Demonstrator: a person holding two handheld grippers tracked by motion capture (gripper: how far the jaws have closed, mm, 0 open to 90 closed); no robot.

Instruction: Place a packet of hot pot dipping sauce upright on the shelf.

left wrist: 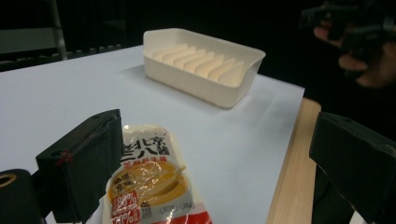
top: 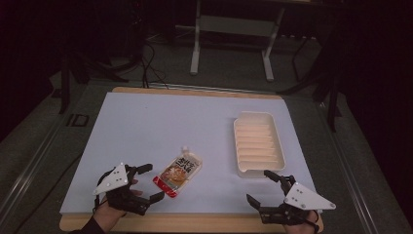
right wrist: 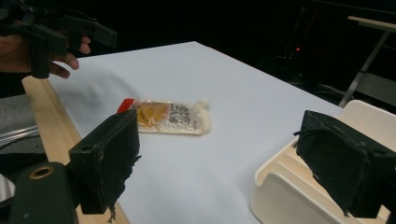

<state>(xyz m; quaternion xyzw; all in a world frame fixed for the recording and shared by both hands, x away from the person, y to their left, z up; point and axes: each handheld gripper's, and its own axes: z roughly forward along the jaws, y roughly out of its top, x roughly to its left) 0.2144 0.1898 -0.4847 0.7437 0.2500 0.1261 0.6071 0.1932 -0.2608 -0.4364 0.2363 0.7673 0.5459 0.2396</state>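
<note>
A flat food pouch [top: 178,171] with a red bottom edge and printed label lies on the white table sheet, near the front. My left gripper [top: 152,183] is open just to its left, jaws wide, the pouch [left wrist: 152,179] lying beyond and partly between them. My right gripper [top: 260,187] is open near the front right edge, just below a cream ribbed tray [top: 258,144]. In the right gripper view the pouch [right wrist: 169,116] lies farther off and the tray's corner [right wrist: 285,186] sits between the jaws. Nothing is held.
The white sheet [top: 160,126] covers a wooden tabletop whose bare edge [top: 195,222] runs along the front. The tray [left wrist: 201,67] is empty. A metal stand [top: 234,29] and cables are on the dark floor behind the table.
</note>
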